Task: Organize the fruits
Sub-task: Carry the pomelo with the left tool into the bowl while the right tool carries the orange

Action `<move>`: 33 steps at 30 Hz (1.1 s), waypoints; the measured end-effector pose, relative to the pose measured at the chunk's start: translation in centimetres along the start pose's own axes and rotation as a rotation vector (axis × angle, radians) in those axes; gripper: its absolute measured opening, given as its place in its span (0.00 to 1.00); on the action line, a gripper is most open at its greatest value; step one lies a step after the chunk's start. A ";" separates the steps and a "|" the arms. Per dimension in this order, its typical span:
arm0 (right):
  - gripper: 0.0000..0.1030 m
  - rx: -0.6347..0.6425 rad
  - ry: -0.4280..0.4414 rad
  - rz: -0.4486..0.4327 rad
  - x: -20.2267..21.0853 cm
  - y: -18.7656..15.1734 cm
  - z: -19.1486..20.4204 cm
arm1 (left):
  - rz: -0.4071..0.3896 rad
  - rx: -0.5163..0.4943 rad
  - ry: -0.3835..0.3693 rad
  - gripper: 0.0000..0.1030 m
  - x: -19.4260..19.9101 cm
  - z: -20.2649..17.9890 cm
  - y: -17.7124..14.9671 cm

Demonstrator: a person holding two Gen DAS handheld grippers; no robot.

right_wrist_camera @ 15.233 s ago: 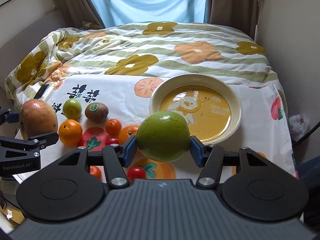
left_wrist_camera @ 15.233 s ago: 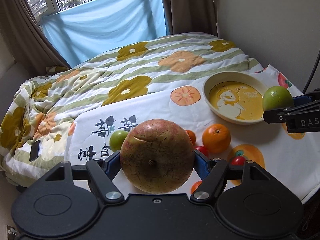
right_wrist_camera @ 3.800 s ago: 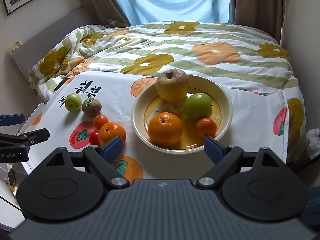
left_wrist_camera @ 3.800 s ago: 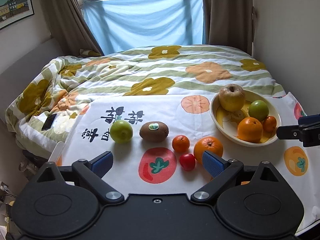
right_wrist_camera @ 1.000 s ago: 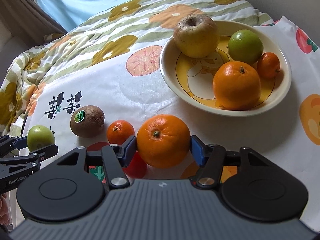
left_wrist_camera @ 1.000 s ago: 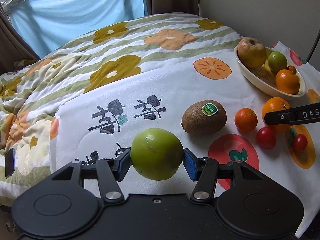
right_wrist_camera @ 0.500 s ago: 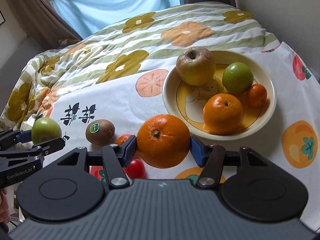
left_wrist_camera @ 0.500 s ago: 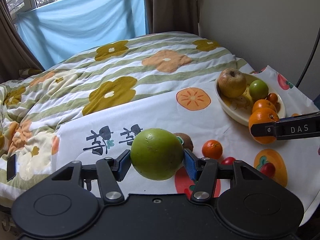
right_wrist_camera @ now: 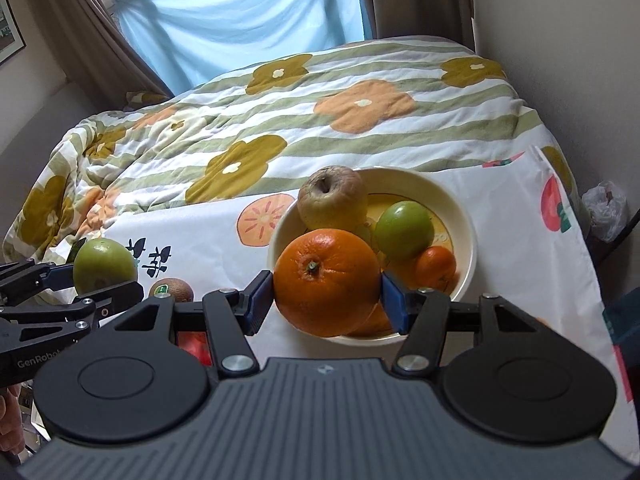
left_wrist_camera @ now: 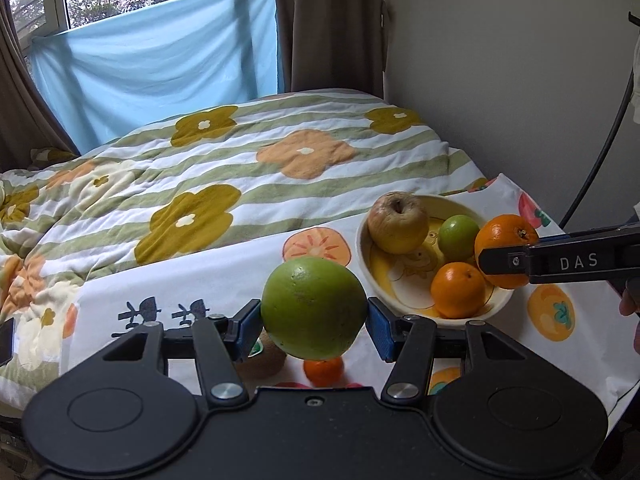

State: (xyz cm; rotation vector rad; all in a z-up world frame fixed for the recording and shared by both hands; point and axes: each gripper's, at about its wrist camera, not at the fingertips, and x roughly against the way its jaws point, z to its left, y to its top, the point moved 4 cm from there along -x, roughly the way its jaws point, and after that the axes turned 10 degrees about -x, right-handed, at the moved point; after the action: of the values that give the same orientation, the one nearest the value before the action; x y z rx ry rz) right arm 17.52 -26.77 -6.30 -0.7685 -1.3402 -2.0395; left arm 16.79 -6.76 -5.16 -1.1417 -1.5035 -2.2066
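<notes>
Now right tongs (right_wrist_camera: 327,296) grip orange (right_wrist_camera: 326,280) over bowl (right_wrist_camera: 466,248) rim — left tongs (left_wrist_camera: 314,322) pinch green fruit (left_wrist_camera: 314,306).

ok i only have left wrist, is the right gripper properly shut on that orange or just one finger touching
Observer: Right wrist shows both pads of the right gripper pressed on the orange, one on each side.
Operator: whats behind it in the bowl, cant see
Observer: A small mandarin lies in the bowl, right beside the green fruit.
Operator: and the kiwi, my fruit covers most of it
Observer: The kiwi lies on the cloth, left of the bowl, just right of the left gripper and its held green fruit.
</notes>
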 end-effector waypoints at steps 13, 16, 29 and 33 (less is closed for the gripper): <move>0.70 0.082 0.009 -0.012 -1.4 5.3 -6.3 | 0.006 0.041 0.009 0.58 -4.6 -6.2 4.4; 0.70 0.092 0.015 -0.007 -2.4 6.3 -7.6 | 0.024 0.057 0.027 0.58 -6.1 -7.1 4.9; 0.70 0.129 0.052 0.040 -6.6 8.4 -10.5 | 0.159 0.148 0.077 0.58 -12.2 -8.3 5.0; 0.70 0.126 0.070 0.054 -7.5 8.5 -10.5 | 0.182 0.180 0.080 0.59 -13.0 -8.0 4.9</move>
State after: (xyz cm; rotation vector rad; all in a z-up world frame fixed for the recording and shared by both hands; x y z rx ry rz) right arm 27.07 -38.27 -10.14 -0.6639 -1.3785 -1.9031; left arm 24.53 -18.78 -12.42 -1.0744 -1.4690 -1.9319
